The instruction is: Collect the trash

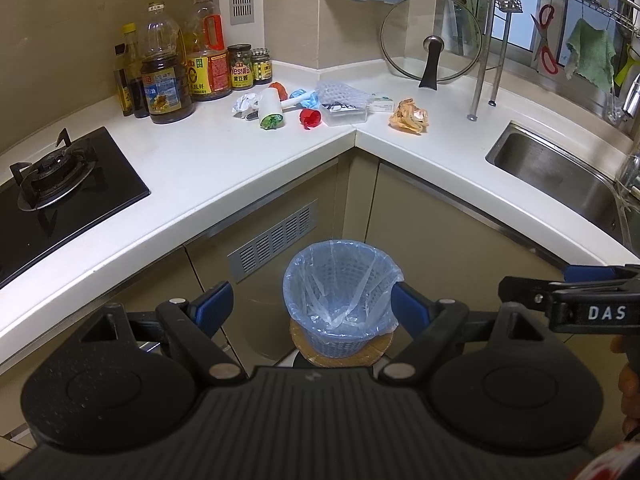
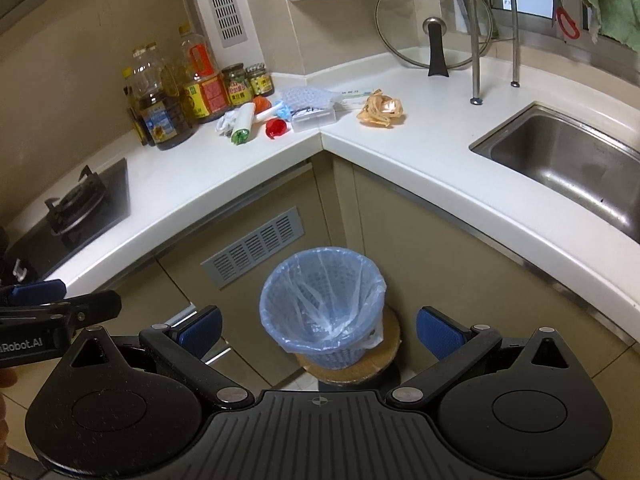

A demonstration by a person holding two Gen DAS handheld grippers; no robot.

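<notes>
Trash lies in the counter corner: a crumpled orange wrapper (image 1: 409, 116) (image 2: 380, 113), a clear plastic box (image 1: 345, 109) (image 2: 314, 115) under bubble wrap, a red cap (image 1: 311, 118) (image 2: 276, 127), a white tube with a green end (image 1: 271, 109) (image 2: 244, 123) and crumpled white paper (image 1: 245, 103). A blue lined bin (image 1: 341, 300) (image 2: 322, 306) stands on a round stool below. My left gripper (image 1: 310, 306) is open and empty, above the bin. My right gripper (image 2: 318, 330) is open and empty, also above the bin.
Oil bottles and jars (image 1: 168, 76) (image 2: 188, 92) stand by the wall. A gas hob (image 1: 52, 184) is at the left, a steel sink (image 2: 568, 164) at the right. A glass pot lid (image 1: 431, 40) leans at the back beside a dish rack post (image 1: 480, 64).
</notes>
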